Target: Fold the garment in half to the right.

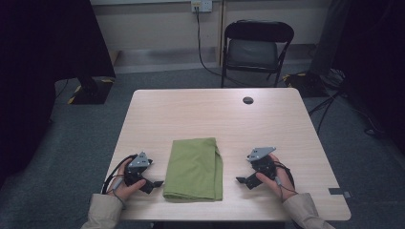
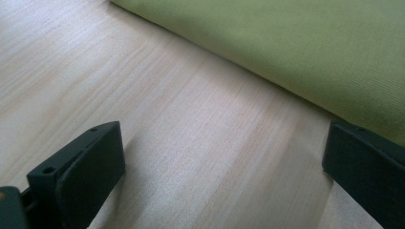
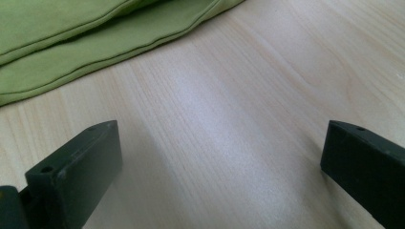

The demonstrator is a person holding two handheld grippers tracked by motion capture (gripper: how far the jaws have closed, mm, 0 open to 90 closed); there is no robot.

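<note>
A folded green cloth [image 1: 194,168] lies on the near surface [image 1: 267,119] between the left tool [image 1: 154,182] and right tool [image 1: 242,180], both with jaws apart

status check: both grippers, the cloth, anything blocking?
Left gripper open, beside the cloth's left edge, holding nothing. Right gripper open, off its right edge, holding nothing. Green cloth folded flat on table. Nothing in the way.

The person wears beige sleeves [image 1: 102,212]. The left gripper [image 1: 154,183] and right gripper [image 1: 241,180] are black, each topped by a grey three-cornered plate, with a dark cable trailing behind. Their blocky black jaws show small screw holes.
</note>
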